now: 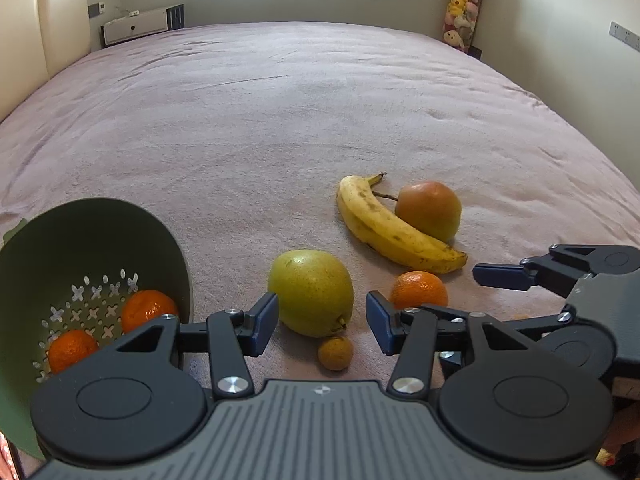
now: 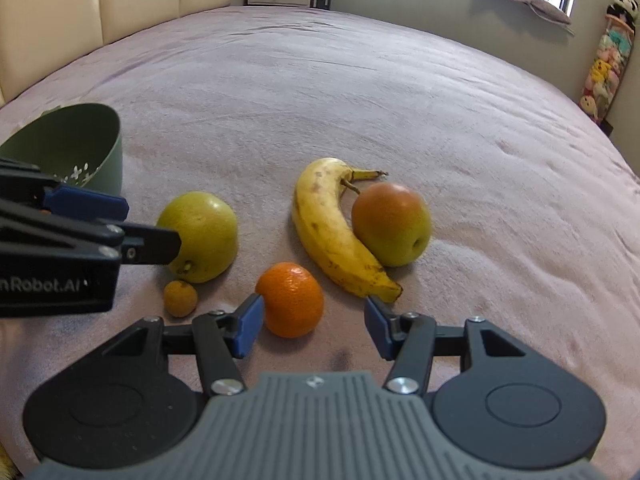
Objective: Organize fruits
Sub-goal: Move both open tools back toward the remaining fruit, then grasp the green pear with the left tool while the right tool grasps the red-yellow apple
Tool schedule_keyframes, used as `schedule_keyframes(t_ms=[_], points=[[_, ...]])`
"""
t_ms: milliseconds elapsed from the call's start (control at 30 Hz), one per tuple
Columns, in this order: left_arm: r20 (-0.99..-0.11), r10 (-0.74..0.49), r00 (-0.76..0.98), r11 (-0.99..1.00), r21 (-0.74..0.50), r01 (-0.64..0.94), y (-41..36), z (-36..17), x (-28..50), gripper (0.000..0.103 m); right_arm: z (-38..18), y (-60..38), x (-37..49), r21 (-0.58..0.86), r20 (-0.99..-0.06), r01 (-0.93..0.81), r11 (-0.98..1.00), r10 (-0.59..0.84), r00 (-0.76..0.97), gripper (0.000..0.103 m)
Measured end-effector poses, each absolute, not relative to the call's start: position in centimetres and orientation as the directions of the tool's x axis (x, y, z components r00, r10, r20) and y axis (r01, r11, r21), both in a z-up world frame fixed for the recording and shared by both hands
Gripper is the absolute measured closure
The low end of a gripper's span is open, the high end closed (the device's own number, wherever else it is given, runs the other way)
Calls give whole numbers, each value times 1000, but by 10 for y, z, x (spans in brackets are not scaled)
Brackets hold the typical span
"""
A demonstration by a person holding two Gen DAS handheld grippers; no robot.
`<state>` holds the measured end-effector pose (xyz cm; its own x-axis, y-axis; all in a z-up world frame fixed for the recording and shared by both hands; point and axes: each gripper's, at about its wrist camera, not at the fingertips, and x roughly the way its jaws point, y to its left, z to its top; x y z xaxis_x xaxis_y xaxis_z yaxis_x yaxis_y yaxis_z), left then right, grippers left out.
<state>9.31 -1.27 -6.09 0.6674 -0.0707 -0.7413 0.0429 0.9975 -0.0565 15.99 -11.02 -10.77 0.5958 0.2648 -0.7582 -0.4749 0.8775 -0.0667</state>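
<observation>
Both grippers hang parted and empty over the fuzzy pink blanket (image 1: 280,120), each lined up on its own fruit: the left gripper (image 1: 322,320) flanks the dimpled green pear (image 1: 311,292), the right gripper (image 2: 314,320) the glossy tangerine (image 2: 291,299), likely bound for the perforated green colander (image 1: 80,240) at near left, already holding two
</observation>
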Motion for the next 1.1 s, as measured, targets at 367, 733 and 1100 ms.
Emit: schedule_keyframes(t_ms=[367,733,1100], points=[[-753,-45,656,999,-31,33,-13,-69,105,43,-115,-109,168,13,-769,-484,875,318,555,51],[-784,-20,620,1000,-18,11,-18,-80,128,36,-107,-113,171,34,-765,-474,880,328,554,51],[-821,-19,571,1000,-17,10,-14,-85,148,27,-89,-127,188,-25,-740,-450,893,286,608,49]])
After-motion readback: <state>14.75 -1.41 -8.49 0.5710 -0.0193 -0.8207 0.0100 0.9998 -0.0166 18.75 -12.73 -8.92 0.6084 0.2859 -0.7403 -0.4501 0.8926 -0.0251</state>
